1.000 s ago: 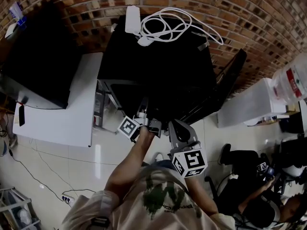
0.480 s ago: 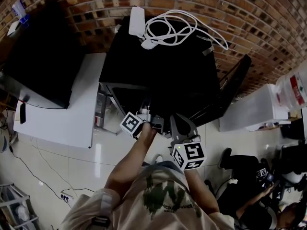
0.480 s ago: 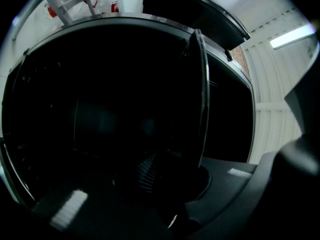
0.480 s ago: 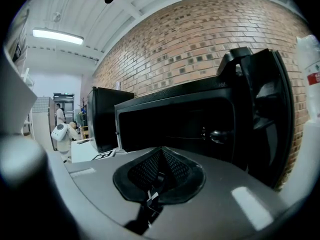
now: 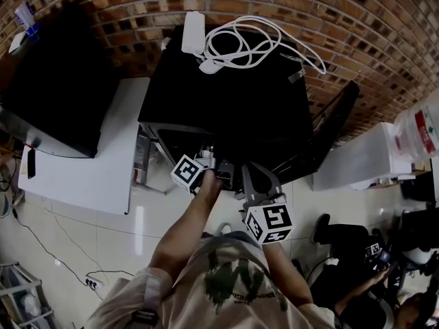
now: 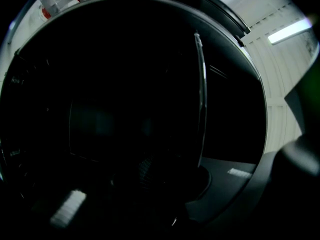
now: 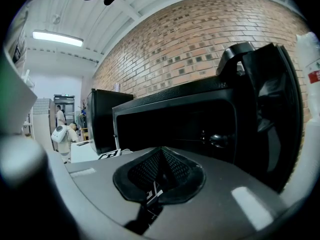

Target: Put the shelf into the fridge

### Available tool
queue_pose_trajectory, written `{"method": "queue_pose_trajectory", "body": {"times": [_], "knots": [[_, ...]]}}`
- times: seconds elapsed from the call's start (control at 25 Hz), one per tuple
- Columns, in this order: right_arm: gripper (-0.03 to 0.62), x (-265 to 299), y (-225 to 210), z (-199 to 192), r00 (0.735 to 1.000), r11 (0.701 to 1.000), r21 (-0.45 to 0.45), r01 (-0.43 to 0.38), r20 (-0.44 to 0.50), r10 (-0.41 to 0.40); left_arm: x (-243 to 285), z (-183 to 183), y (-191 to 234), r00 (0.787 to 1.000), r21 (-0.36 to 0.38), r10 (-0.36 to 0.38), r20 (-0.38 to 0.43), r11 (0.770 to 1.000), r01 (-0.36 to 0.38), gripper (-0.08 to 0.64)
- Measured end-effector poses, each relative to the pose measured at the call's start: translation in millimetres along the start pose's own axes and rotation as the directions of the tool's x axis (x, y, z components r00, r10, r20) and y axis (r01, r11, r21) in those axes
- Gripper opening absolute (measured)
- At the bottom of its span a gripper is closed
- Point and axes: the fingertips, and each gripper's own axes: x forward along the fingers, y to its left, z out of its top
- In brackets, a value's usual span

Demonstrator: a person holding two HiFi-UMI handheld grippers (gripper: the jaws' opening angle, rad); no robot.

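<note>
A: The left tongs (image 5: 206,166) reach into the mouth of the fridge (image 5: 226,94). The right tongs (image 7: 160,171) hang just outside it, facing the opening.

B: Their grip?

A: On the right, the pads (image 7: 172,165) are pressed together with nothing between them. On the left, the gripper's own view is nearly black. The pads look drawn narrow, but I can't tell whether they pinch anything.

B: And the shelf?

A: All I can make out is one thin pale edge of the shelf (image 6: 200,99), inside the fridge's dark cavity. In the left gripper view its long axis runs top to bottom, with the lower end coming down to the rim of the pads. Whether it touches them or sits just beside them, I can't say.

B: The fridge itself?

A: Its door (image 5: 333,122) is swung open at the right of the fridge in the head view. A white cable (image 5: 240,40) lies coiled on top.

B: Changed from a second ago?

A: The left tongs sit slightly deeper in the fridge's mouth, and the right tongs have come a little closer to its front. Over the last half second, hardly anything has shifted.
</note>
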Motion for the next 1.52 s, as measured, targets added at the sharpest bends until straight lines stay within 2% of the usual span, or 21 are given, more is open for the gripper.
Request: {"method": "queue_pose_trajectory", "body": {"times": [0.48,0.68,0.8,0.92,1.24,1.52], "knots": [[0.000,-1.3,-3.2,-2.1,1.000,1.000,0.007,-0.005,-0.005,0.005,5.2,6.8,9.0,0.999,0.106,0.041,-0.005,0.993,-0.041,0.028],[0.000,-5.9,-4.2,-4.2,1.000,1.000,0.010,-0.004,-0.006,0.004,10.1,4.5,5.4,1.000,0.063,0.026,0.002,0.998,-0.026,0.025],[0.000,-9.8,-5.6,-5.4,1.000,1.000,0.011,-0.004,-0.008,0.004,11.0,2.1,-3.0,0.999,0.028,-0.038,0.012,0.999,0.038,0.029],[0.000,-13.1,-7.6,-7.3,1.000,1.000,0.016,-0.004,-0.012,0.004,9.4,2.3,-9.7,0.995,0.028,-0.091,0.026,0.995,0.091,0.097],[0.000,-16.0,-0.2,-7.3,1.000,0.999,0.027,-0.020,-0.013,0.021,-6.5,0.6,-5.7,0.998,0.035,-0.068,0.007,0.997,0.067,0.133],[0.000,-26.2,9.0,-11.3,1.000,0.998,0.055,-0.013,-0.014,0.013,-38.2,-2.0,-4.5,0.999,0.056,-0.036,-0.016,0.998,0.037,0.133]]}}
